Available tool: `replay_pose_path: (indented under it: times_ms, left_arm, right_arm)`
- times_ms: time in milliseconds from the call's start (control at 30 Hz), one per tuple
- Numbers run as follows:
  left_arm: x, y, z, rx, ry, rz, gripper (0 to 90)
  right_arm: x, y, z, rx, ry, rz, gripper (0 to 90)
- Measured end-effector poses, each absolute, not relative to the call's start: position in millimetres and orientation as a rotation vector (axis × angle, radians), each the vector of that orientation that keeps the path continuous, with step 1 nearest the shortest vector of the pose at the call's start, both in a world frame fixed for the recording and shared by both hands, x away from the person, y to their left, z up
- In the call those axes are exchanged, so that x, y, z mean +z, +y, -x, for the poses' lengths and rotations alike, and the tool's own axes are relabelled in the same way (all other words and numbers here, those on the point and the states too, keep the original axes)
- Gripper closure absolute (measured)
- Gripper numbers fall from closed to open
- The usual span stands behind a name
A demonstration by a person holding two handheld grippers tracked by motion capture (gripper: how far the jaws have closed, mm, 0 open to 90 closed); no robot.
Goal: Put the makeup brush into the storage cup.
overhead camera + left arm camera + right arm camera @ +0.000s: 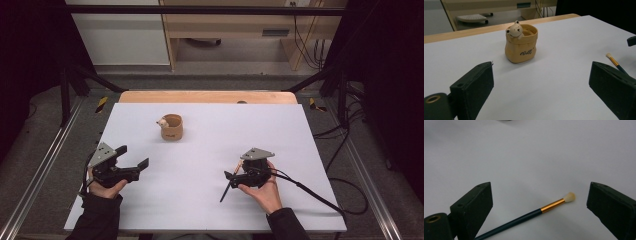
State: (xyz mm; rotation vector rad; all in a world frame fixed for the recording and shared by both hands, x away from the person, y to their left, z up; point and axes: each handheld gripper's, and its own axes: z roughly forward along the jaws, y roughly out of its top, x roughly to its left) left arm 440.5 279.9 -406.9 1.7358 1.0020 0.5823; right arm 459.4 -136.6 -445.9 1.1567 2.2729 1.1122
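Reaching for the paintbrush (pixel 524 216) looks to be the step in hand, judged from how the right gripper (pixel 539 202) sits low over it with its jaws wide apart and the brush lying flat on the white table (pixel 200 200) between them, untouched.

The table is the largest thing here; taking the pot (pixel 171 127) as landmark, it spreads out all round it. That pot — a tan holder with a small bear figure (pixel 515 30) on its rim — stands upright toward the far side. The left gripper (pixel 131 161) is held nearer the person and to the left of the pot, jaws apart and holding nothing. The right gripper (pixel 235 172) is nearer the person and to the right of the pot, well apart from it. The brush lies under that gripper, bristle end pointing toward the pot's side of the table.

The next move probably calls for closing the jaws across the thin dark handle — a slim, round target that could roll or slip.

The left gripper view gives the lettering on the pot and its empty inside, which the high view leaves too small to read. The right gripper view shows the gold ferrule (pixel 552 205) and pale bristles (pixel 569 197) clearly.
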Motion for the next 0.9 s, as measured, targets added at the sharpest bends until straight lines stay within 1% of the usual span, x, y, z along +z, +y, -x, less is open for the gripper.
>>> replay_pose_path:
  times_ms: [433, 633, 833, 900]
  left_arm:
    - [-407.9, 278.2, -441.0, 0.578, 0.999, -1.742, 5.5]
    - [-408.6, 277.2, -440.9, 0.579, 0.995, -1.746, 5.5]
    - [-408.7, 276.9, -440.7, 0.577, 0.995, -1.745, 5.7]
    - [-408.6, 276.8, -440.6, 0.577, 0.995, -1.743, 5.8]
  right_arm:
    - [-468.8, -126.7, -461.5, 0.988, 2.338, -1.185, 13.1]
    - [-473.4, -125.7, -462.5, 0.946, 2.344, -1.188, 15.6]
    - [-478.8, -124.1, -462.8, 0.908, 2.363, -1.190, 20.3]
    - [-479.2, -124.2, -462.8, 0.911, 2.373, -1.182, 23.8]
